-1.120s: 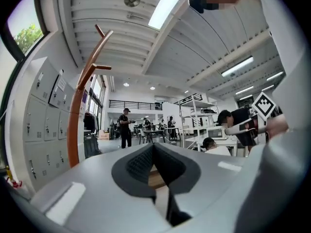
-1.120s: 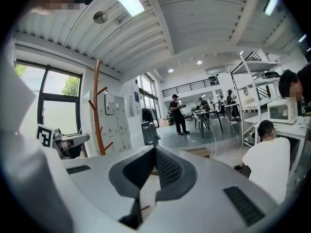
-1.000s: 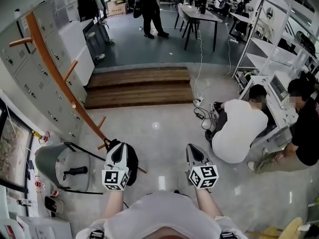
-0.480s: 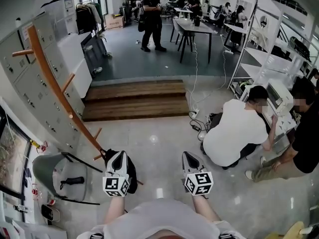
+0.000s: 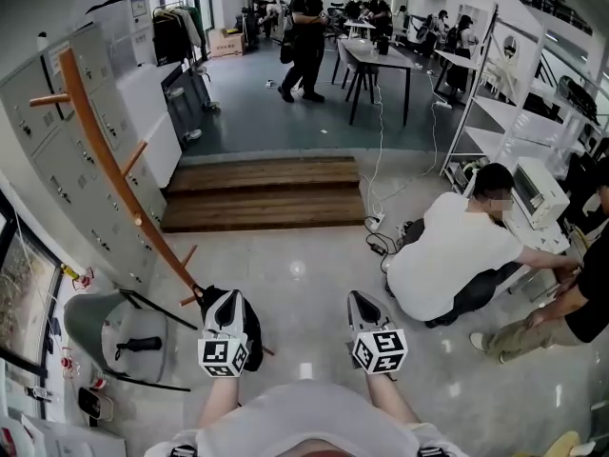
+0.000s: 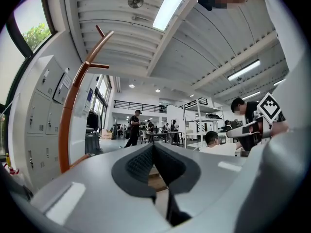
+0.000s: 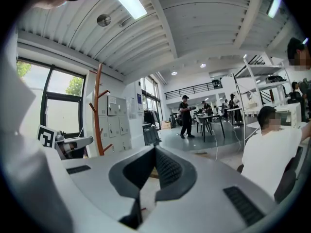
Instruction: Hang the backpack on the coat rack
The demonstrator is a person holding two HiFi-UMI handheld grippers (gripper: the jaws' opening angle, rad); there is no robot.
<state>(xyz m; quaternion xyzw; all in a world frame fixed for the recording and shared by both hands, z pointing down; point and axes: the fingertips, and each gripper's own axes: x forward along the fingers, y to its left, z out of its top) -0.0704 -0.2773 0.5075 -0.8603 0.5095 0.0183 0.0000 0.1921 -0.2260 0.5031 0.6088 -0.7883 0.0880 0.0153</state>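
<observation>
little has changed in the last second. both grippers have been kept in almost the same spot, side by side and pointed out level over the shiny pale floor point(image 5: 304, 265). only the look of the room has shifted. the head has been tipped up a bit, so more of the far end is seen. the standing person in black clothes point(image 5: 309, 27) is now seen further to the right at the back.

the left gripper point(image 5: 225, 303) is shut tight, its dark pads pressed together with nothing between them. the right gripper point(image 5: 360, 303) is closed the same way, and nothing is held in it either.

what looks like the soft black backpack point(image 5: 253, 327) is seen just under and beside the left gripper, low down by the foot of the tall curved brown wooden coat rack point(image 6: 65, 130). it cannot be told if it is lying on the floor or hung on a low peg. the higher pegs are seen bare.

so no step has been made just now. the backpack is not gripped. it is judged that either the pick-up is yet to be started or the backpack has already been let go.
</observation>
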